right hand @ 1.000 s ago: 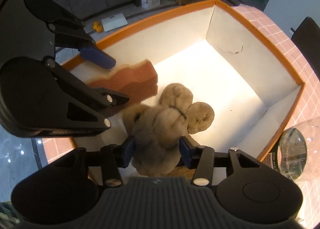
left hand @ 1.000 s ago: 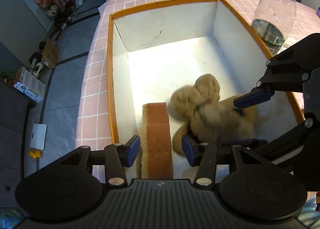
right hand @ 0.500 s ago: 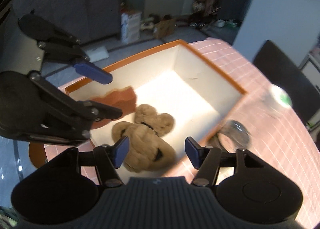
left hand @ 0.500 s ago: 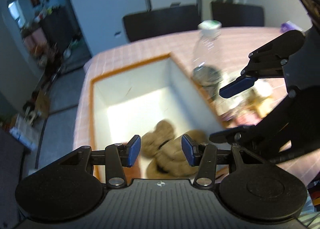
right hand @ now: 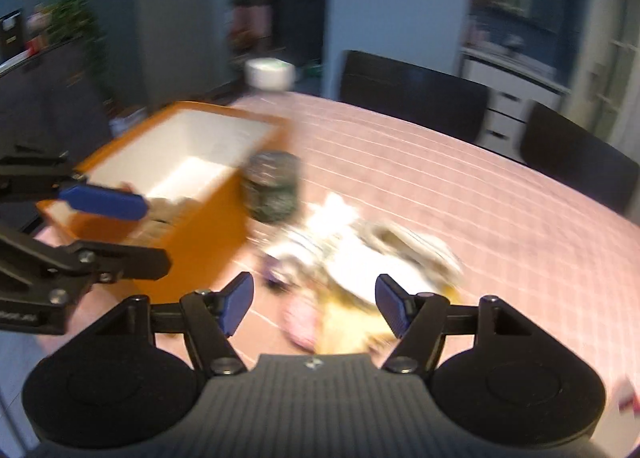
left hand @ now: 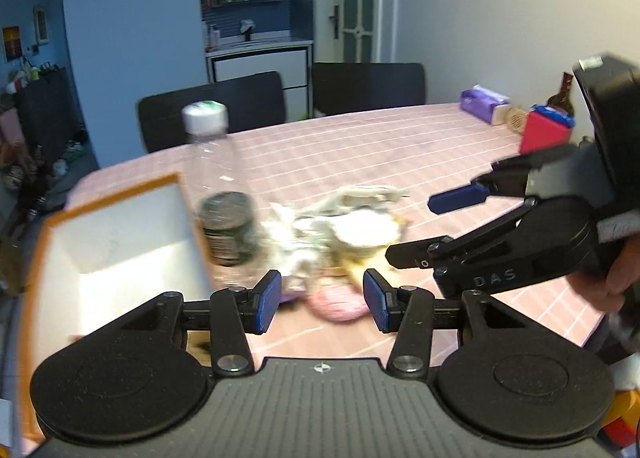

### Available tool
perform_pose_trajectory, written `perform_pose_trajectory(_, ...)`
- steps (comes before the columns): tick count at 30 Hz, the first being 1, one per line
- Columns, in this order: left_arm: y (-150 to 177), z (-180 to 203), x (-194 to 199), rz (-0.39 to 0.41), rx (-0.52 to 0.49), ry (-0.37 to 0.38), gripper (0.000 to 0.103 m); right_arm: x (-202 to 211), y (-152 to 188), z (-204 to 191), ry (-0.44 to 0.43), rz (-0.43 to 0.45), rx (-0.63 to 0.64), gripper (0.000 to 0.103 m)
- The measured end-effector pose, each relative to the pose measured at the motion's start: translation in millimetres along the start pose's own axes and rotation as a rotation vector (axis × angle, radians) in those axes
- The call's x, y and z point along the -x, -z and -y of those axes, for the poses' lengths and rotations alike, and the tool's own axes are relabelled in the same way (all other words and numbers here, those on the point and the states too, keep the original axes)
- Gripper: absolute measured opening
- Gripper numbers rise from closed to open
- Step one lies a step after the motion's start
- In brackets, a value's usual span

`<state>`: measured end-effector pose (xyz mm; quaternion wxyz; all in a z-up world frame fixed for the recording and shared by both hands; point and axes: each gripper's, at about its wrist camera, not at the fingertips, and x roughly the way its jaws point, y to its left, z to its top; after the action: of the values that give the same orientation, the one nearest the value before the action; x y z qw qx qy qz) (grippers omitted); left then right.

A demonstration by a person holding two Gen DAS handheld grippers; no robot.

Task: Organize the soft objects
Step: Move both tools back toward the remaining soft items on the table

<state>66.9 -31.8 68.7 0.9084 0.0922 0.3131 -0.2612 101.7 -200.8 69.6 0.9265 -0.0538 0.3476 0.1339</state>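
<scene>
1. Left wrist view: the left gripper [left hand: 322,301], jaws apart and empty, faces the blurred pile of soft items [left hand: 340,230] on the table just beyond, right of the orange-rimmed box [left hand: 116,226] and bottle [left hand: 218,194].
2. Right wrist view: the right gripper [right hand: 316,304], whose jaws have just been opening with nothing between them, has the pile [right hand: 360,250] straight ahead; both look about equally near.

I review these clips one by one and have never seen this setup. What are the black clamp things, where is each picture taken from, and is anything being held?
No robot: a person carries a hand-held left gripper and right gripper, each with a camera looking along its blue-padded jaws. Each view also shows the other gripper at its side. Both jaws stand open and hold nothing; the right ones have just been opening. On the pink checked table stand an orange box with something soft inside and a plastic bottle, beside a blurred heap of soft things.
</scene>
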Motion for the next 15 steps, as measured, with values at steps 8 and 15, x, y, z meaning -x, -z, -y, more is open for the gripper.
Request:
perform_pose_trajectory(8, 38, 25, -46, 0.030, 0.136, -0.017, 0.055, -22, 79, 24, 0.001, -0.029, -0.124, 0.066)
perform_pose_trajectory(15, 58, 30, -65, 0.012, 0.209, -0.065, 0.054, -45, 93, 25, -0.023, -0.020, -0.138, 0.065)
